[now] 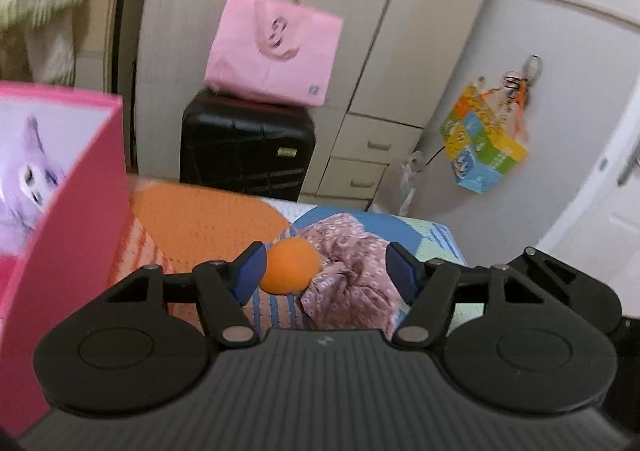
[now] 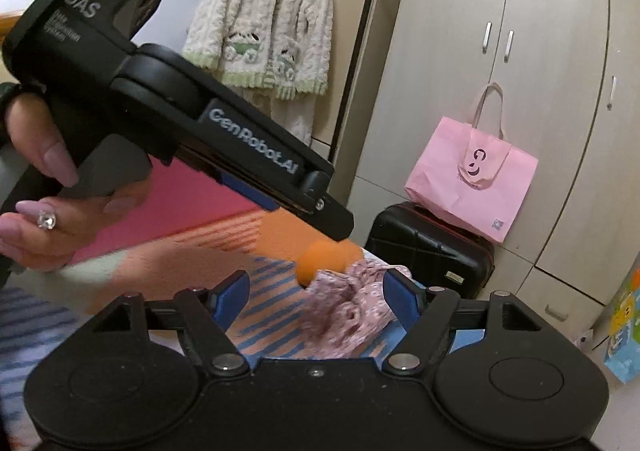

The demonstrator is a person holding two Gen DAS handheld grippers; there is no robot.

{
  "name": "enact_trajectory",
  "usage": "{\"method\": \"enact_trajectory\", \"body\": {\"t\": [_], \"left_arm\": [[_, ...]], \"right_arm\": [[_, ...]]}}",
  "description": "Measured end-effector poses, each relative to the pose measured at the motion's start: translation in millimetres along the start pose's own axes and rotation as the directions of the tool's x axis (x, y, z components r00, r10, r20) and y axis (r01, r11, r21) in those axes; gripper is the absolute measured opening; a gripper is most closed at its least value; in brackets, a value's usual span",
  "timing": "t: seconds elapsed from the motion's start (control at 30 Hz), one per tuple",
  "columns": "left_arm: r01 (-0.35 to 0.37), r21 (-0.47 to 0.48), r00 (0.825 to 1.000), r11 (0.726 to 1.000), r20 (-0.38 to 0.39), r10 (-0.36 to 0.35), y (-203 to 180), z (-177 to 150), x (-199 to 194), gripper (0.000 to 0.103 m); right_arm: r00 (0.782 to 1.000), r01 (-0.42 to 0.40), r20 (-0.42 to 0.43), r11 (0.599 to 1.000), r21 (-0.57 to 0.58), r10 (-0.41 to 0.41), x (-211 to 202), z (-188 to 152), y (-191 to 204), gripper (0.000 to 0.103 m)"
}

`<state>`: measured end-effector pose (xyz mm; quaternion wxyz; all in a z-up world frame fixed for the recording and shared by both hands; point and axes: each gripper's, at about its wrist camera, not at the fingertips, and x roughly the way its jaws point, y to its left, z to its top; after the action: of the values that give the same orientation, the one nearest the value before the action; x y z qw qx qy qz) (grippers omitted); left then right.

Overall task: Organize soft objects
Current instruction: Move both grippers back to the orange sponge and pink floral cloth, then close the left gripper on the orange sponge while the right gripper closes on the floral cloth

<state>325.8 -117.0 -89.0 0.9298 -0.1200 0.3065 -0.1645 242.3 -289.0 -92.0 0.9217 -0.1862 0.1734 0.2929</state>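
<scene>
Both tools close in on the soft pile near the bed's far edge

Left tool (image 1: 324,271) hangs released, nothing pinched, lined up on the orange ball (image 1: 290,266) touching the crumpled floral cloth (image 1: 352,283); likely sizing up a grab. Right tool (image 2: 316,307) gapes wide, unclenched, cloth (image 2: 348,315) framed between its fingers. Only the right view shows the hand (image 2: 60,207) gripping the left tool; only the left shows the pink box (image 1: 68,211) beside the bed (image 1: 192,215).

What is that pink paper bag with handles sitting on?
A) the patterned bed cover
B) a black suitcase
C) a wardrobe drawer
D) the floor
B: the pink bag rests on top of the black suitcase, which stands in front of the wardrobe; the right wrist view shows the same.
</scene>
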Motion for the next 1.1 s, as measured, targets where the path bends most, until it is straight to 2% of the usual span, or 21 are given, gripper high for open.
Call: {"method": "enact_trajectory", "body": {"t": [0.07,0.27,0.37,0.47,0.6,0.7,0.73,0.77,0.83,0.93,1.1], "left_arm": [[-0.017,-0.033,1.0,0.999,-0.008,0.017,6,0,14,0.062],[-0.023,-0.093,1.0,0.995,-0.023,0.021,15,-5,36,0.061],[-0.039,-0.111,0.999,0.993,-0.035,0.035,17,-6,44,0.06],[-0.062,-0.112,0.997,0.992,-0.054,0.056,17,-9,51,0.059],[-0.074,-0.125,0.996,0.989,-0.055,0.067,21,-12,51,0.059],[-0.086,-0.12,0.995,0.989,-0.053,0.08,23,-13,53,0.056],[-0.082,-0.123,0.996,0.989,-0.056,0.075,23,-13,53,0.055],[-0.075,-0.129,0.996,0.989,-0.062,0.067,24,-13,53,0.054],[-0.068,-0.13,0.996,0.989,-0.07,0.059,23,-14,53,0.053],[-0.058,-0.115,0.993,0.992,-0.107,0.045,21,-17,54,0.052],[-0.068,-0.073,0.992,0.995,-0.108,0.06,15,-22,51,0.051]], "right_arm": [[0.999,0.034,-0.009,0.999,-0.029,-0.034,13,-1,-3,0.078],[0.997,0.029,-0.075,0.996,-0.08,-0.036,52,-7,-21,0.078],[0.992,-0.024,-0.125,1.0,0.007,0.024,65,-8,-37,0.078],[0.989,-0.052,-0.134,0.994,0.1,0.066,72,-9,-49,0.078],[0.985,-0.06,-0.152,0.988,0.141,0.081,75,-13,-52,0.078],[0.982,-0.066,-0.164,0.986,0.151,0.091,78,-18,-52,0.071],[0.982,-0.069,-0.161,0.986,0.154,0.094,77,-18,-52,0.064],[0.982,-0.07,-0.162,0.985,0.155,0.095,77,-18,-52,0.062],[0.983,-0.057,-0.165,0.987,0.15,0.082,74,-18,-52,0.048],[0.983,-0.047,-0.166,0.985,0.166,0.075,73,-20,-56,0.036],[0.984,-0.023,-0.167,0.975,0.22,0.061,69,-24,-62,0.03]]}}
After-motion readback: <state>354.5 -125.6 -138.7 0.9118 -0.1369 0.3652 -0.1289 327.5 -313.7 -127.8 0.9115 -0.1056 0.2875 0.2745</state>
